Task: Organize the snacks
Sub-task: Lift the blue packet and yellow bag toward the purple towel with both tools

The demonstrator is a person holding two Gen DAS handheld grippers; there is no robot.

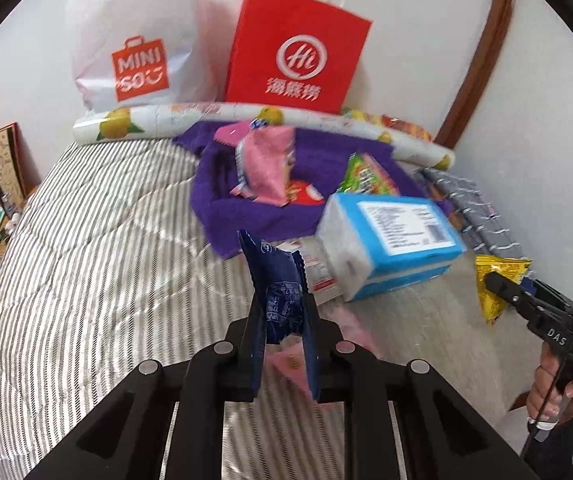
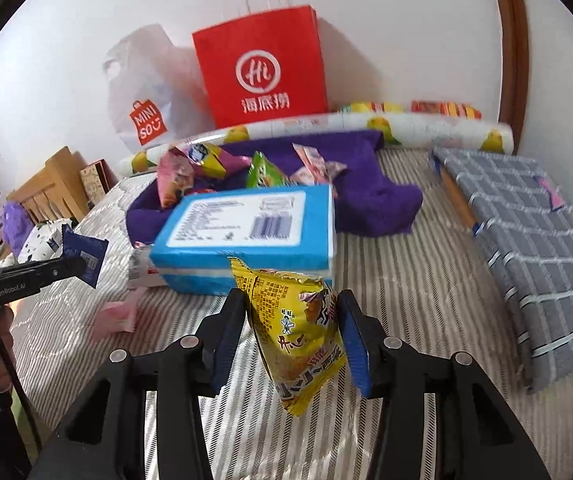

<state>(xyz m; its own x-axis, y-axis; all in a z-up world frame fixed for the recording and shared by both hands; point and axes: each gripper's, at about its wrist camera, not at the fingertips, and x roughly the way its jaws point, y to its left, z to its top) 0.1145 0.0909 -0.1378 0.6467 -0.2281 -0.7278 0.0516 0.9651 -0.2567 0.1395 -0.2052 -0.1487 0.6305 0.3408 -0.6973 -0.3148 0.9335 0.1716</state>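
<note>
The left claw point(image 1: 284, 320) is clamped on a dark blue packet point(image 1: 278, 280), held clear above the striped bed point(image 1: 86, 260). The right claw point(image 2: 292, 336) grips a yellow snack bag point(image 2: 294, 328) by its puffy middle, also off the bed. More snacks lie on the purple towel point(image 2: 382, 200) by the wall, behind a blue box point(image 2: 246, 236). The yellow bag is likely the weak point: its slick film bulges between the pads and could slide out if the hand swings fast. The blue packet is pinched near one end, so it may twist or flop. Carried low, either one could knock the box.
</note>
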